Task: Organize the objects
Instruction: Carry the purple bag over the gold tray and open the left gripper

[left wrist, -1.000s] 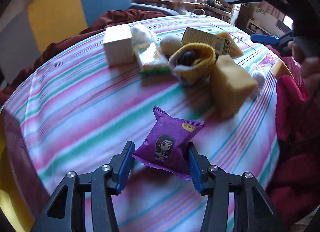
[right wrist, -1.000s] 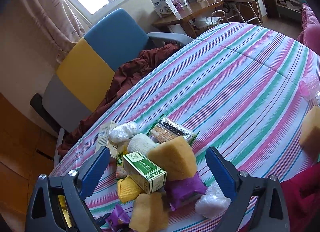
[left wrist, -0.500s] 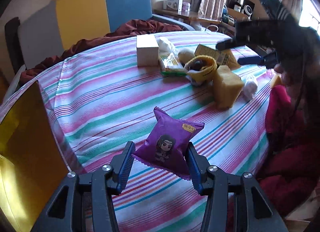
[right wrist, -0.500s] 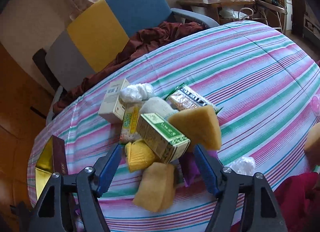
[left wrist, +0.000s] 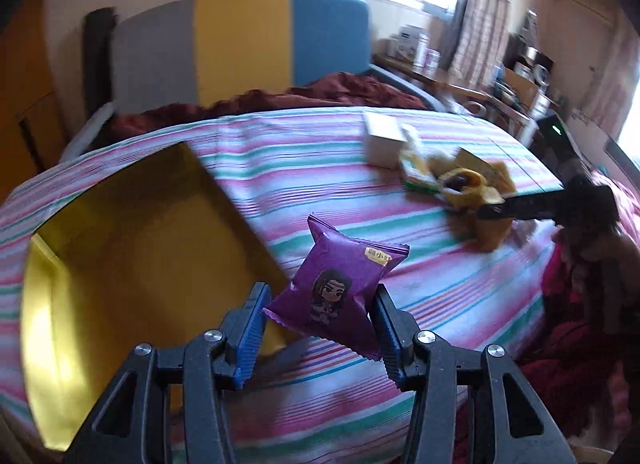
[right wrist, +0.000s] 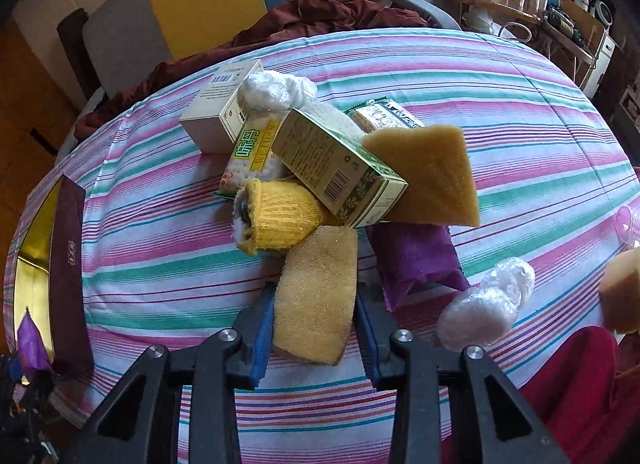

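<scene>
**On the striped table, each gripper has something between its fingers**

On the striped tablecloth [right wrist: 480,111] a heap of small things sits near the middle, and an open box with a gold lining [left wrist: 132,260] lies at its left end. The left gripper [left wrist: 320,328] is clamped on a purple snack packet [left wrist: 336,292] with a cartoon figure printed on it; the blue pads press the packet from both sides and it hangs clear of the cloth, just beside the near right corner of the gold box. In the right wrist view the same packet shows as a small purple scrap at the far left edge, beside the box's dark outer wall.

The right gripper [right wrist: 316,328] has its fingers on either side of a tan sponge [right wrist: 316,300], both pads touching its long edges. Whether the sponge is lifted or lies on the cloth I cannot tell. Its far end meets the pile: a yellow knitted glove [right wrist: 280,219] touches it on the left and a purple cloth [right wrist: 416,256] lies just to its right. Above them a green carton [right wrist: 336,163] lies tilted across the glove, with a second, wedge-shaped sponge [right wrist: 432,175] leaning beside it. Behind are a snack bag with yellow lettering [right wrist: 256,151], a white carton [right wrist: 220,107] and a crumpled clear plastic bag [right wrist: 276,91]. Another clear bag [right wrist: 488,300] lies apart, to the right of the gripper.
</scene>
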### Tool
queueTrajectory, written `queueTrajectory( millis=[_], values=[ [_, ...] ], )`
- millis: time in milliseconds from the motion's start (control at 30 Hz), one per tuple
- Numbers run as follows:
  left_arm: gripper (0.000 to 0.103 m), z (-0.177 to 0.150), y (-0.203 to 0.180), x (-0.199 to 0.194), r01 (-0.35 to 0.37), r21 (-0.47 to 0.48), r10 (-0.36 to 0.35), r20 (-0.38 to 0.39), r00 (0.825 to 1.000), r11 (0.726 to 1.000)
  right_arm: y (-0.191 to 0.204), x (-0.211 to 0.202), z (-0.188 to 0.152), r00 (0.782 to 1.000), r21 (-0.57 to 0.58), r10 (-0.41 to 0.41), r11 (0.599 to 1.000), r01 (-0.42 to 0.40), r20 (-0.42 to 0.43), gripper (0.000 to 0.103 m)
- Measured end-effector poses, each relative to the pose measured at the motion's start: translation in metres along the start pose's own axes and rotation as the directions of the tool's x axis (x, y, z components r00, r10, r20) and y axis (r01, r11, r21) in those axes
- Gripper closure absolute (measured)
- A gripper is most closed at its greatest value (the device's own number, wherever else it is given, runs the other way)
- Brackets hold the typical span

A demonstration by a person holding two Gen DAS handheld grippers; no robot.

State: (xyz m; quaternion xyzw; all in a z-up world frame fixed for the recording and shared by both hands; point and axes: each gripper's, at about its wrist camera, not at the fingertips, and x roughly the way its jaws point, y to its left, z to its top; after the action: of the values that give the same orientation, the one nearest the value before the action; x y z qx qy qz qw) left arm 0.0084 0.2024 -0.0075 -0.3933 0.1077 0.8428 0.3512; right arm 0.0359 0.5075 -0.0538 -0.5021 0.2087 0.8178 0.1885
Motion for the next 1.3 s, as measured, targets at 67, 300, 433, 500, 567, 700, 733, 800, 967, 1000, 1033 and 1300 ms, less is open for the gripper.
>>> queueTrajectory(
  millis=[67, 300, 433, 500, 567, 700, 733, 800, 967, 1000, 1033, 1300],
  values=[
    [0.052, -0.007, 0.031, -0.010, -0.057, -0.062, 0.057, -0.004, 0.998, 0.996, -0.001, 0.000, 0.001, 1.000, -0.003, -0.002, 1.000, 0.002, 0.001, 0.067],
    [0.052, -0.042, 0.122, -0.024, -0.259, -0.234, 0.244, -0.093, 0.965, 0.937, 0.001, -0.001, 0.001, 1.000, -0.006, -0.006, 1.000, 0.006, 0.002, 0.067],
    [0.052, -0.053, 0.148, -0.016, -0.304, -0.297, 0.268, -0.154, 0.951, 0.905, 0.004, 0.000, 0.001, 1.000, -0.014, -0.015, 1.000, 0.015, 0.004, 0.067],
    [0.052, -0.055, 0.153, -0.012, -0.316, -0.313, 0.273, -0.172, 0.946, 0.896, 0.005, -0.001, 0.001, 1.000, -0.016, -0.017, 1.000, 0.018, 0.004, 0.067],
    [0.052, -0.056, 0.153, -0.007, -0.337, -0.312, 0.290, -0.188, 0.939, 0.888, 0.005, -0.001, 0.001, 1.000, -0.016, -0.018, 1.000, 0.018, 0.004, 0.067],
    [0.052, -0.060, 0.155, -0.002, -0.361, -0.308, 0.305, -0.214, 0.928, 0.880, 0.005, -0.001, 0.000, 1.000, -0.021, -0.019, 1.000, 0.019, 0.005, 0.067],
    [0.052, -0.060, 0.158, 0.000, -0.362, -0.310, 0.304, -0.220, 0.927, 0.879, 0.005, -0.001, 0.001, 1.000, -0.021, -0.019, 1.000, 0.019, 0.005, 0.067],
    [0.052, -0.061, 0.159, 0.002, -0.371, -0.312, 0.308, -0.232, 0.923, 0.875, 0.005, -0.001, 0.000, 1.000, -0.020, -0.019, 1.000, 0.019, 0.005, 0.067],
    [0.051, -0.065, 0.161, 0.000, -0.407, -0.308, 0.339, -0.252, 0.906, 0.860, 0.005, -0.001, 0.001, 1.000, -0.020, -0.018, 1.000, 0.018, 0.005, 0.067],
    [0.051, -0.065, 0.161, 0.000, -0.415, -0.308, 0.346, -0.254, 0.903, 0.856, 0.005, -0.001, 0.000, 1.000, -0.020, -0.018, 1.000, 0.018, 0.005, 0.067],
    [0.051, -0.065, 0.162, 0.001, -0.420, -0.307, 0.352, -0.254, 0.901, 0.854, 0.005, -0.001, 0.000, 1.000, -0.020, -0.018, 1.000, 0.018, 0.005, 0.067],
    [0.049, -0.067, 0.162, -0.002, -0.445, -0.302, 0.383, -0.245, 0.891, 0.843, 0.005, -0.002, 0.000, 1.000, -0.020, -0.019, 1.000, 0.019, 0.005, 0.067]
  ],
)
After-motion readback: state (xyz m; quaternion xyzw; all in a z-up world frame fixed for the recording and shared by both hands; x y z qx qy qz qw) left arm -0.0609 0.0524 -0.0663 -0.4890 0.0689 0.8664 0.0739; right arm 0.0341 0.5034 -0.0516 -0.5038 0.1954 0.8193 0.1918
